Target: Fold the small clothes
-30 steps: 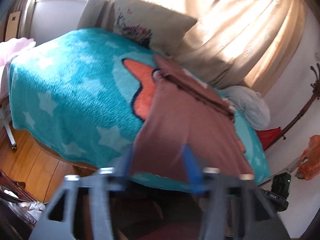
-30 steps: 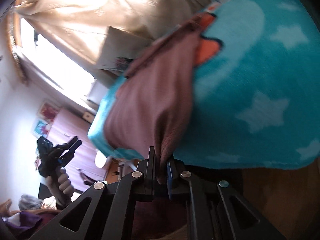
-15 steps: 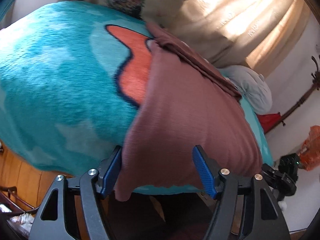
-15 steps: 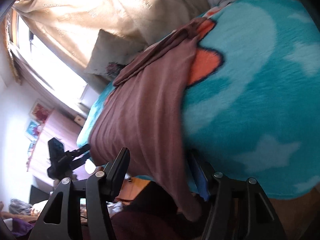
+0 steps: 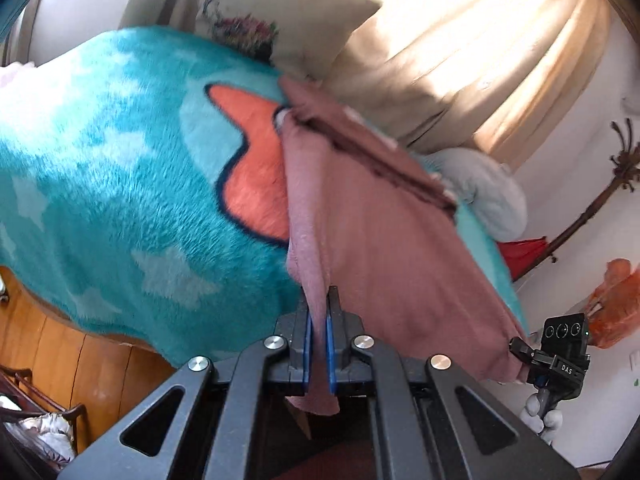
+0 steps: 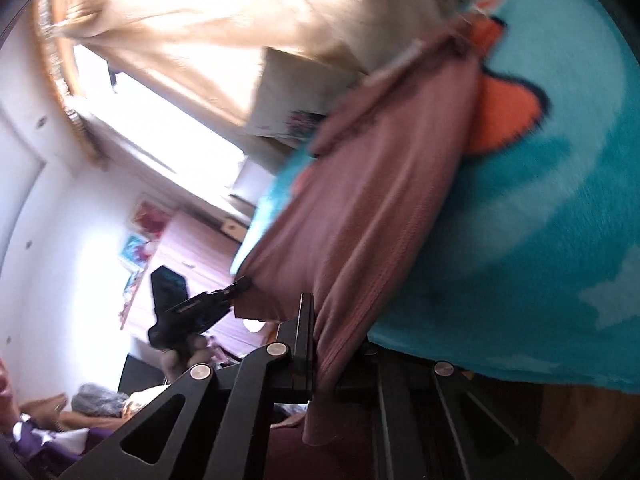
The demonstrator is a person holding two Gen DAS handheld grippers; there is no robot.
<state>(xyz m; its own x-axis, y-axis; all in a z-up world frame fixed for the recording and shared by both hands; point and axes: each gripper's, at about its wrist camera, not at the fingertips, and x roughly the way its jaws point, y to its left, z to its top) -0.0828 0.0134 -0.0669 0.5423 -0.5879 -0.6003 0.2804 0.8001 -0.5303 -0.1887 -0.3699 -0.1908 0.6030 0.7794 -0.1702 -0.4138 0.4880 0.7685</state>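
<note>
L wrist: garment (image 5: 384,240) pinched btwn jaws

The right tool (image 6: 320,340) is clamped on the near corner of a dusty-pink knitted garment (image 6: 372,208), a strip of cloth hanging down past its black fingers (image 6: 302,340). The garment stretches away, lifted, over a fluffy turquoise blanket with pale stars and an orange patch (image 6: 552,200) on the bed. The left tool (image 6: 236,286) pinches the garment's other near corner. A beige curtain (image 6: 224,28) and cream cushion (image 6: 296,92) lie beyond, blurred.
</note>
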